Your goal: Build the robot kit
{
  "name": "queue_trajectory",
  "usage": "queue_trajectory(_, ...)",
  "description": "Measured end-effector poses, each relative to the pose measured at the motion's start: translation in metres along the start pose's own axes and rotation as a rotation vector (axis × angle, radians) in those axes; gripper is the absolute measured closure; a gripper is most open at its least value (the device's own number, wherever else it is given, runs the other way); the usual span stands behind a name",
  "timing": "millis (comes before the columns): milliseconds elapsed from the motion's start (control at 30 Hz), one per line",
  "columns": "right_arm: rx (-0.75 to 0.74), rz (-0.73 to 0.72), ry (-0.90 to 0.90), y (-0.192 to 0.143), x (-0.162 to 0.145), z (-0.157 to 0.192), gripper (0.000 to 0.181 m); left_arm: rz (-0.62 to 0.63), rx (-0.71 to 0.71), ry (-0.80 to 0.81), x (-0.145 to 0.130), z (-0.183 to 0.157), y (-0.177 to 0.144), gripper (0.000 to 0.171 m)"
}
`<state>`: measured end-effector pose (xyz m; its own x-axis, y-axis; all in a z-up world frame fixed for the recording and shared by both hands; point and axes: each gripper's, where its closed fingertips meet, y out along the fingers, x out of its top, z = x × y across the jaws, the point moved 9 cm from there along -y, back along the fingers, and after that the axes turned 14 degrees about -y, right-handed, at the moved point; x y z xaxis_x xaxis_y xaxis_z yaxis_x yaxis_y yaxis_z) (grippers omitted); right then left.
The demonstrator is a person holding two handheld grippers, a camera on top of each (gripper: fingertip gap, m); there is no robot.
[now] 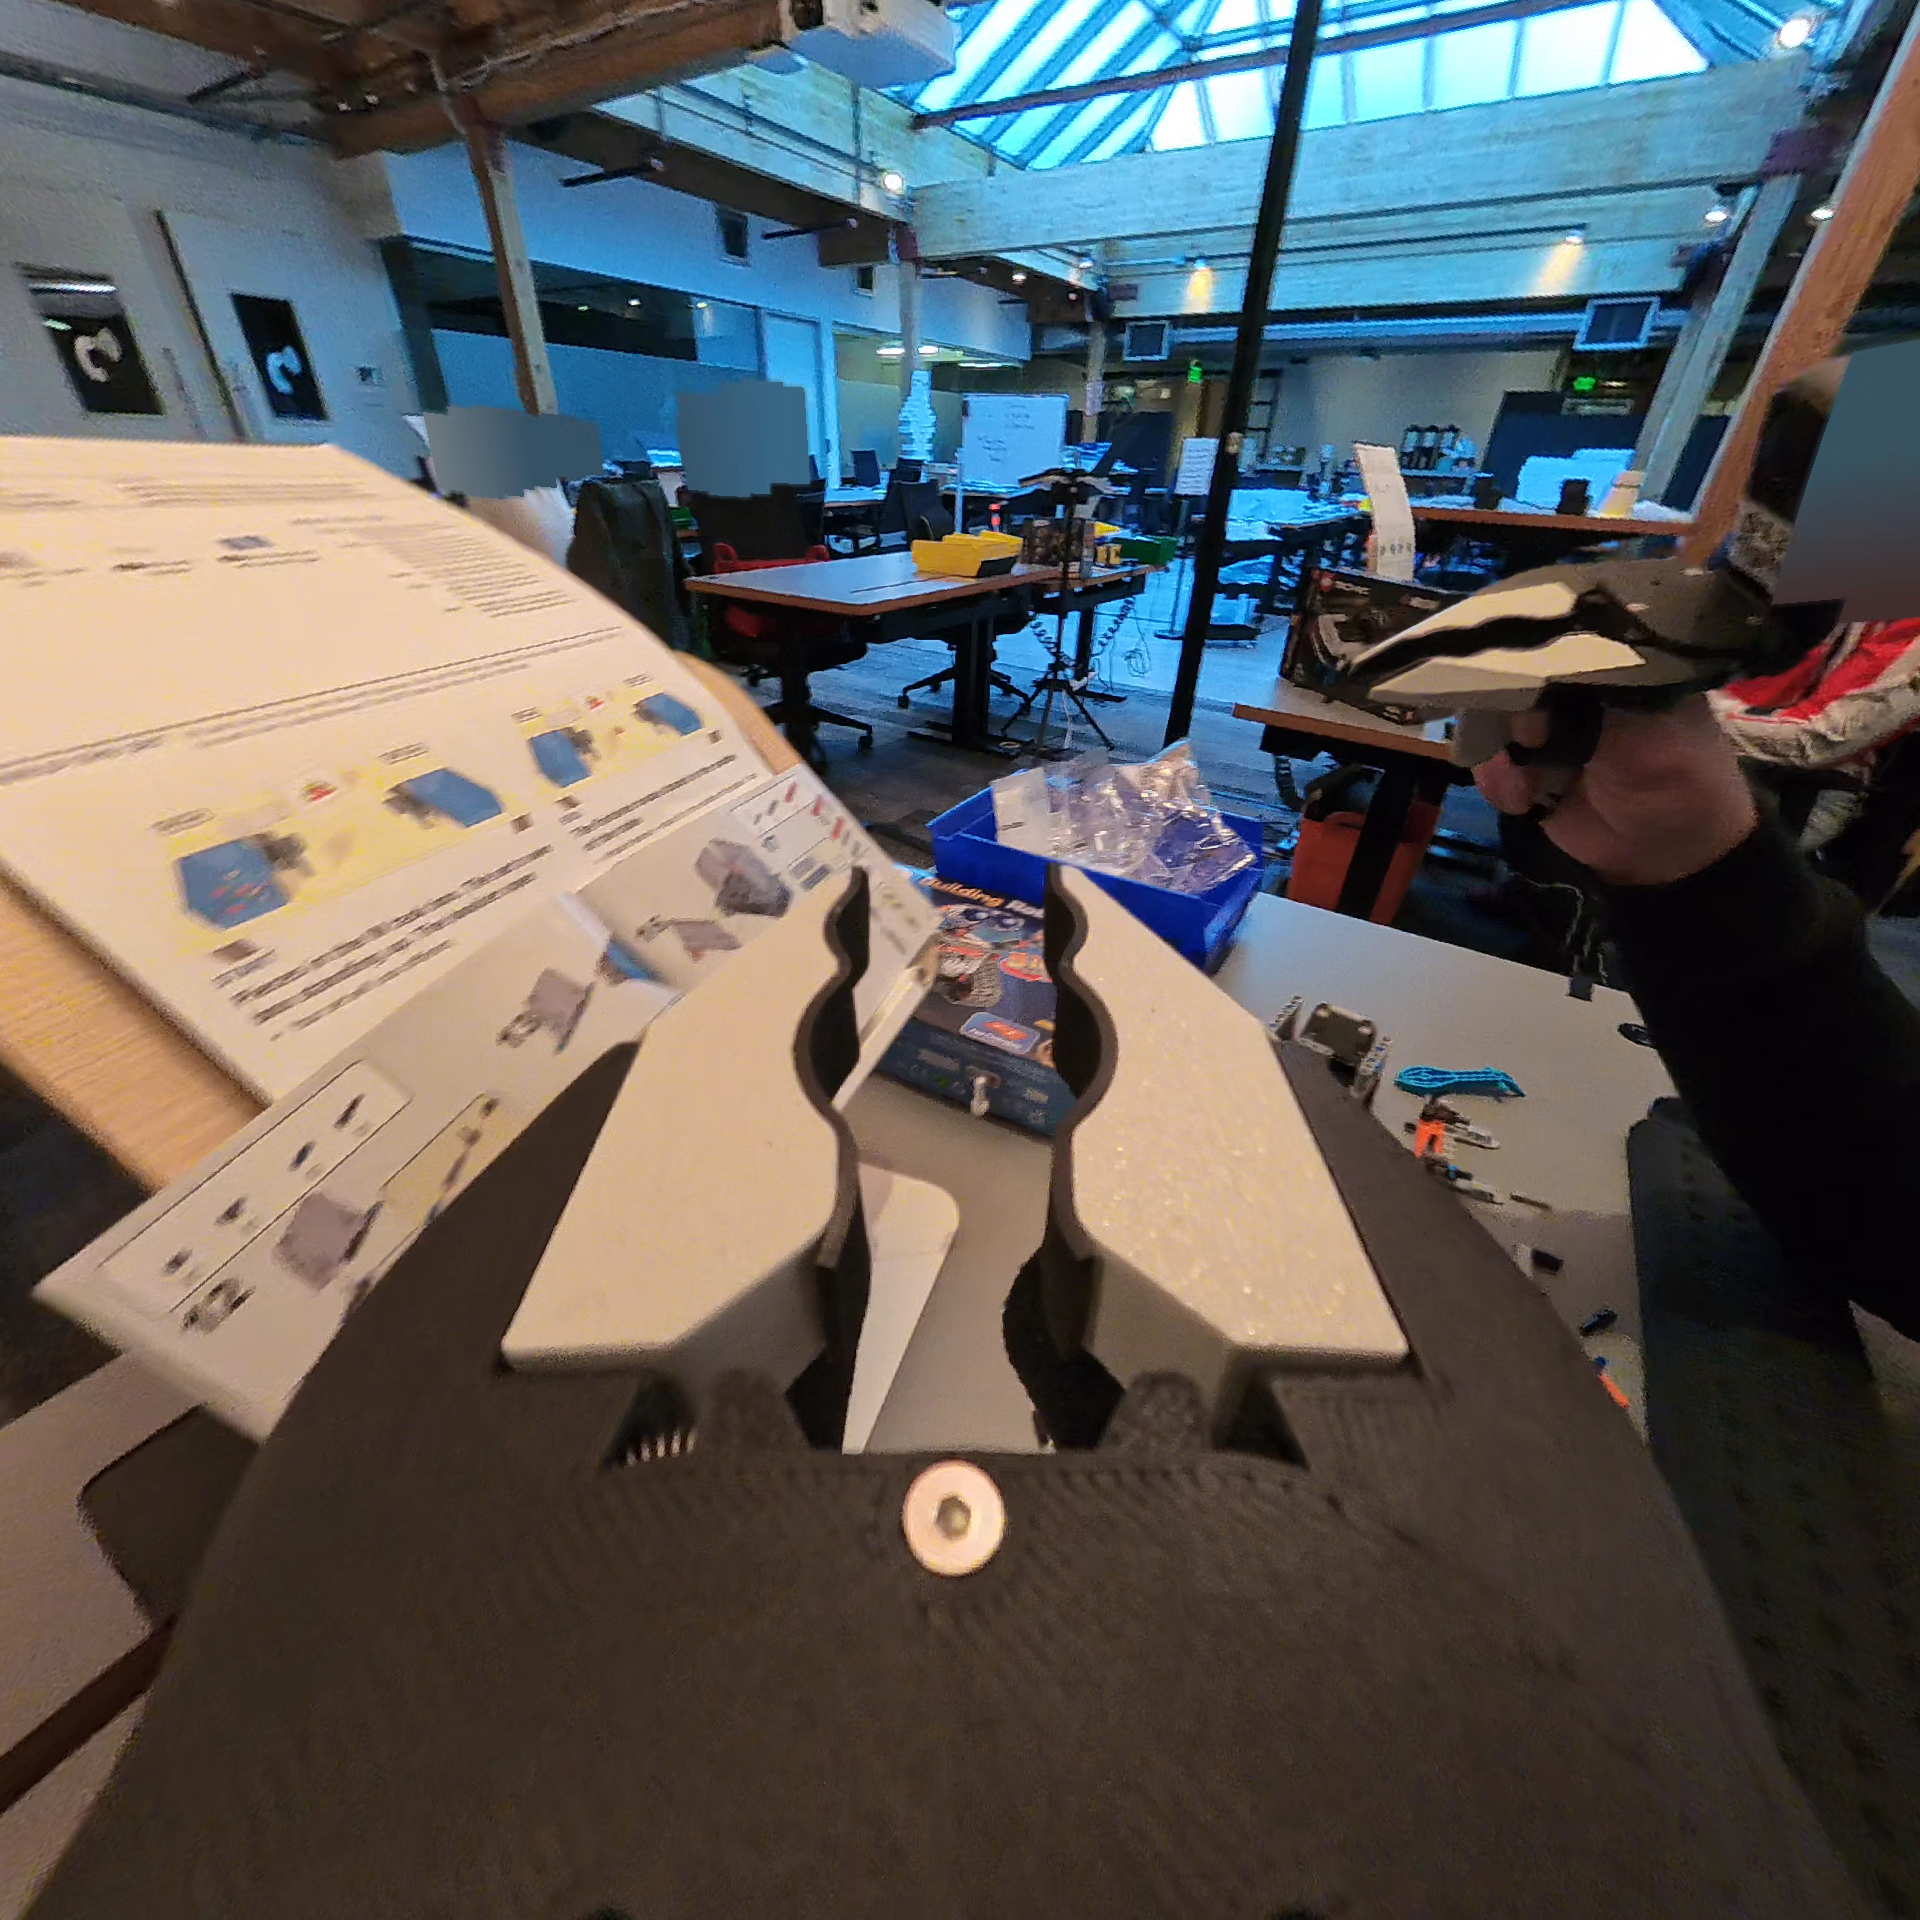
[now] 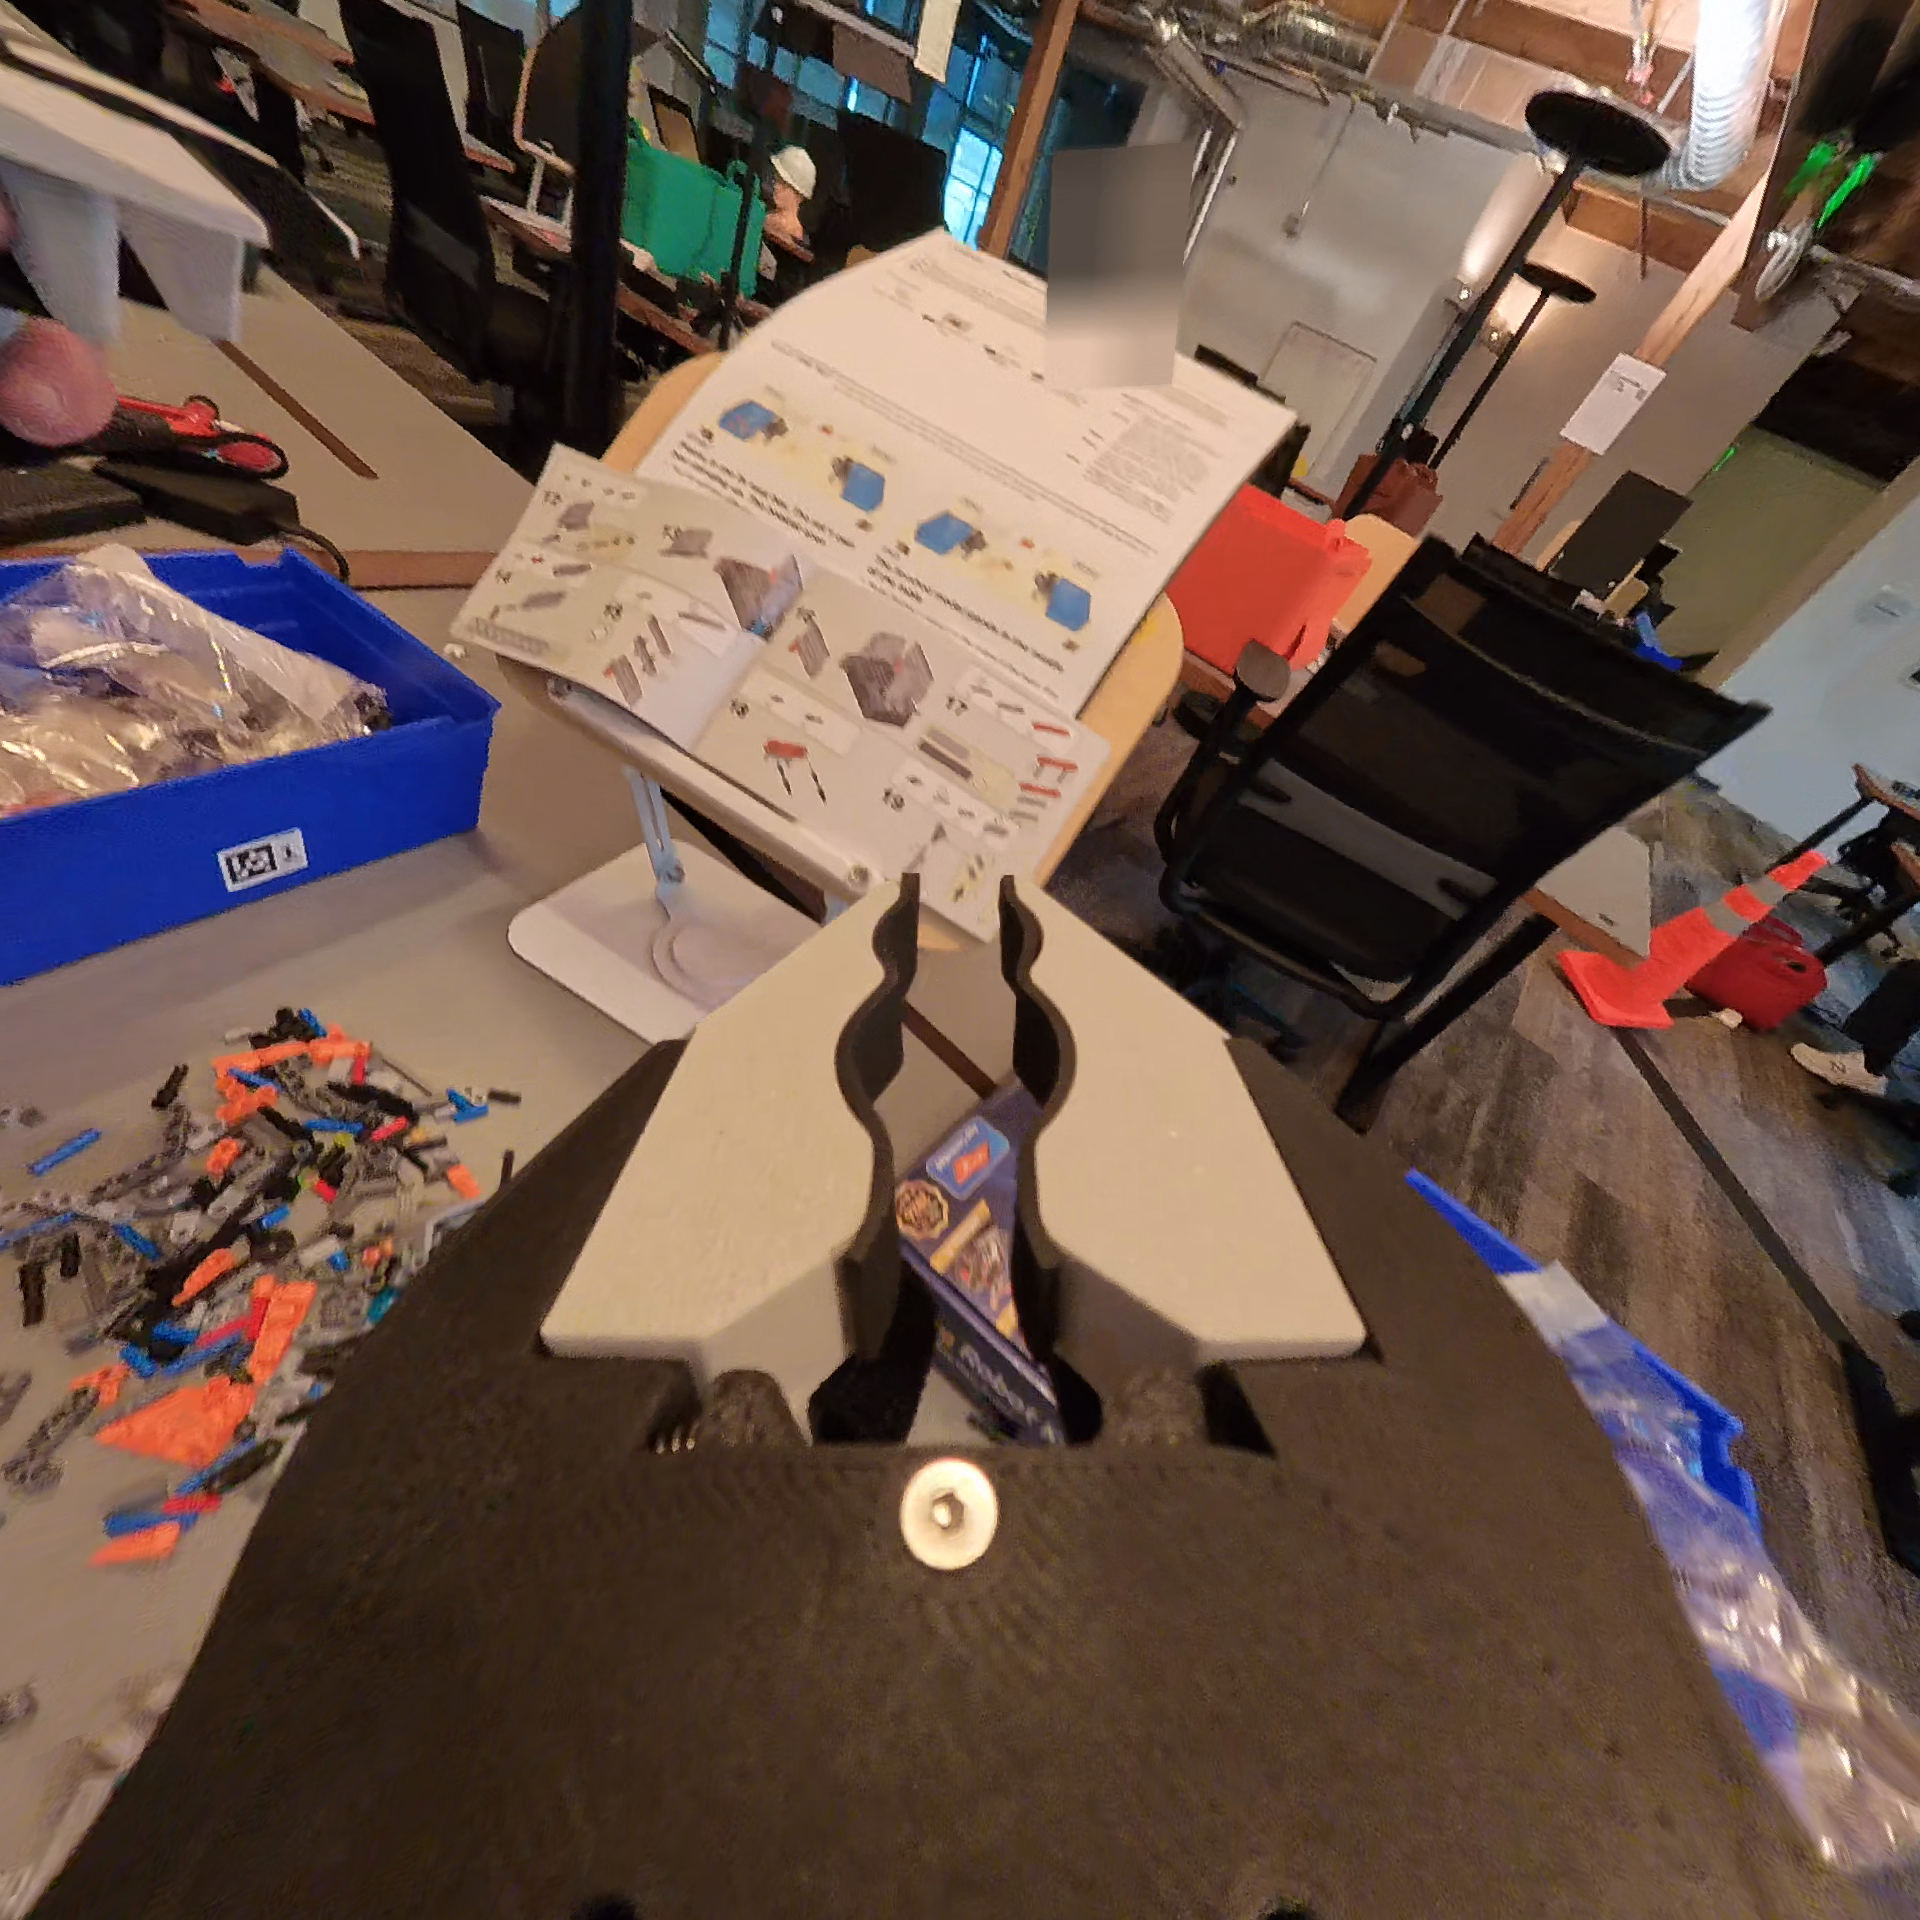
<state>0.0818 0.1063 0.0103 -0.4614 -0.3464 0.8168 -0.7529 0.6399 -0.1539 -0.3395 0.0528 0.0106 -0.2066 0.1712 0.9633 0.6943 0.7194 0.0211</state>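
Both grippers held above the grey table, fingers apart, nothing gripped.

Left gripper [image 1: 956, 914]: fingers parted w/ a clear gap, empty, nearest the instruction sheets [image 1: 343, 790] on the tilted stand at the table's left side; a blue box [image 1: 977, 997] lies flat just beyond the tips. Right gripper [image 2: 958, 914]: fingers parted by a narrower gap, empty, above that same box [image 2: 971, 1247] w/ the stand [image 2: 623, 935] ahead. Blue bin [image 2: 260, 790] w/ plastic bags sits toward the far edge; loose small parts [image 2: 229, 1195] are scattered left of the right gripper.
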Motion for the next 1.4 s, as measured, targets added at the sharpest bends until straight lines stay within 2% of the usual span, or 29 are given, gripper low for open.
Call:
queue_trajectory(133,0.077,0.064,0.02,-0.021,-0.036,-0.003,0.169,0.053,-0.081,0.041,-0.006,-0.03,0.037,0.145)
queue_trajectory(300,0.291,0.165,0.024,-0.031,-0.093,0.011,0.167,0.227,-0.177,0.079,-0.039,-0.065,0.104,0.145)
queue_trajectory(467,0.48,0.308,0.046,-0.034,-0.157,0.037,0.166,0.43,-0.273,0.124,-0.098,-0.107,0.173,0.144)
queue_trajectory(600,0.566,0.357,0.048,-0.034,-0.19,0.051,0.166,0.541,-0.406,0.096,-0.156,-0.139,0.22,0.149)
queue_trajectory(667,0.599,0.343,0.073,-0.035,-0.199,0.052,0.166,0.632,-0.464,0.042,-0.19,-0.15,0.24,0.149)
queue_trajectory(733,0.634,0.357,0.08,-0.037,-0.207,0.054,0.164,0.724,-0.472,0.062,-0.222,-0.159,0.255,0.146)
queue_trajectory(833,0.69,0.356,0.071,-0.041,-0.213,0.059,0.165,0.784,-0.48,0.095,-0.253,-0.168,0.27,0.146)
queue_trajectory(1000,0.719,0.347,0.07,-0.04,-0.219,0.065,0.166,0.803,-0.446,0.128,-0.277,-0.172,0.286,0.143)
queue_trajectory(1100,0.713,0.371,0.041,-0.036,-0.222,0.069,0.174,0.823,-0.389,0.211,-0.293,-0.17,0.292,0.143)
queue_trajectory(1233,0.712,0.363,0.043,-0.034,-0.221,0.071,0.175,0.842,-0.382,0.216,-0.308,-0.171,0.298,0.142)
queue_trajectory(1400,0.735,0.367,0.086,-0.034,-0.221,0.073,0.175,0.811,-0.372,0.193,-0.313,-0.165,0.302,0.164)
